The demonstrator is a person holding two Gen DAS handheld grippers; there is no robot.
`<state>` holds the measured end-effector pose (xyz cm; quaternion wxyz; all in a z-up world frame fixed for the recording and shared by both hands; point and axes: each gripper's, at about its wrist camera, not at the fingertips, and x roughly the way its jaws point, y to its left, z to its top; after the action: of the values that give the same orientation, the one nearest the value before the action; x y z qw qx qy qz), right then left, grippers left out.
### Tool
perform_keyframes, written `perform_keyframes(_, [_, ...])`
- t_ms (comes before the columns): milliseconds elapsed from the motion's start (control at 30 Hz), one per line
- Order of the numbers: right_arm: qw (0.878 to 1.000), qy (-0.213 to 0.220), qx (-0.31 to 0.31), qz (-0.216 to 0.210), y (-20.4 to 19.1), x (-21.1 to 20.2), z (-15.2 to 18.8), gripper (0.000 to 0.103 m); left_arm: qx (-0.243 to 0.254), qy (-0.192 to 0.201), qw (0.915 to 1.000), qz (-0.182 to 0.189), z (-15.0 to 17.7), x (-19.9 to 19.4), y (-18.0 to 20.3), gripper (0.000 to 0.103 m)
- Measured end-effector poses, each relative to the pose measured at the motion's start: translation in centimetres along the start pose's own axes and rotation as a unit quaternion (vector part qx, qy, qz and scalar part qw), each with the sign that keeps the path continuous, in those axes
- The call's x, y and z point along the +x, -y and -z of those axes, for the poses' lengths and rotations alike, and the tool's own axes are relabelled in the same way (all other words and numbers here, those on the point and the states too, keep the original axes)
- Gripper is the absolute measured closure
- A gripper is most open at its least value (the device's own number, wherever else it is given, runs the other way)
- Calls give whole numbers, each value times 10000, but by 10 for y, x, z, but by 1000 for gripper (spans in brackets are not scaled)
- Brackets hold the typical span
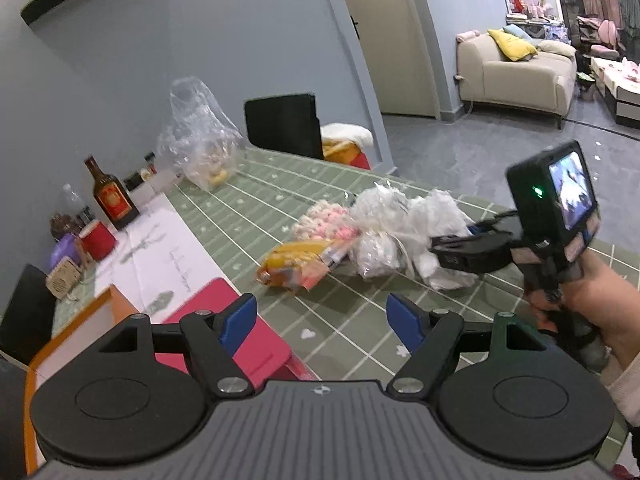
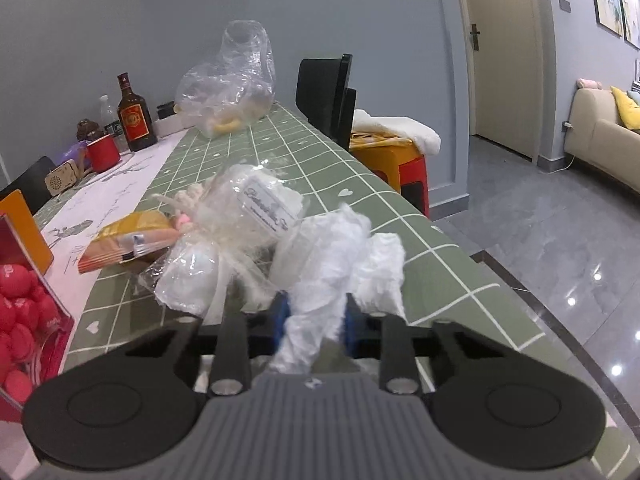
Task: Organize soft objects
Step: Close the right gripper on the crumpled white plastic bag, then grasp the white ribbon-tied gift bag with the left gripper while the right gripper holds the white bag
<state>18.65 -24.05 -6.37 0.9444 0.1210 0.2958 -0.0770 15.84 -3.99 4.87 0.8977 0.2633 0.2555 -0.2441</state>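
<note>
Two grippers work over the green checked table [image 1: 224,208]. The right gripper [image 2: 314,316] pinches a crumpled white plastic bag [image 2: 332,248] near the table's right edge, touching a tied clear packet [image 2: 240,216]. The left gripper [image 1: 322,322] hangs with jaws apart, holding nothing, near the yellow snack packet [image 1: 300,260].

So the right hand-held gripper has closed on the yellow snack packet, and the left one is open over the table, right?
Not quite: the right hand-held gripper has closed on the crumpled white plastic bag, as the right wrist view shows. The yellow snack packet lies untouched. The left hand-held gripper is open.
</note>
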Motion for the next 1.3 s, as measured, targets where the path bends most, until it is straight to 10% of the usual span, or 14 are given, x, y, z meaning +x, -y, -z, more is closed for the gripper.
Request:
perform_keyframes(600, [9975,64,-259,-655,16,-119,76,86,-1015,380,9901,-895,-25,-51,-1,16])
perform_keyframes(833, [9967,164,-146,-780,24,-128,87,84,-642,672,9951,-343,-23,-39,49,17])
perform_keyframes(900, [9964,148,17,-838,30,-131,88,75,-642,639,9955,-275,-27,-40,53,17])
perform_keyframes(1000, [9959,154,401,-800,39,-135,82,4,-568,443,9974,-97,-33,-40,54,17])
perform_keyframes(1167, [9950,508,458,-727,34,-138,67,2,-227,225,9975,-633,-33,-37,64,17])
perform_keyframes(1300, [9969,-150,337,-692,16,-117,63,2,-193,227,9964,-791,-41,-36,66,17])
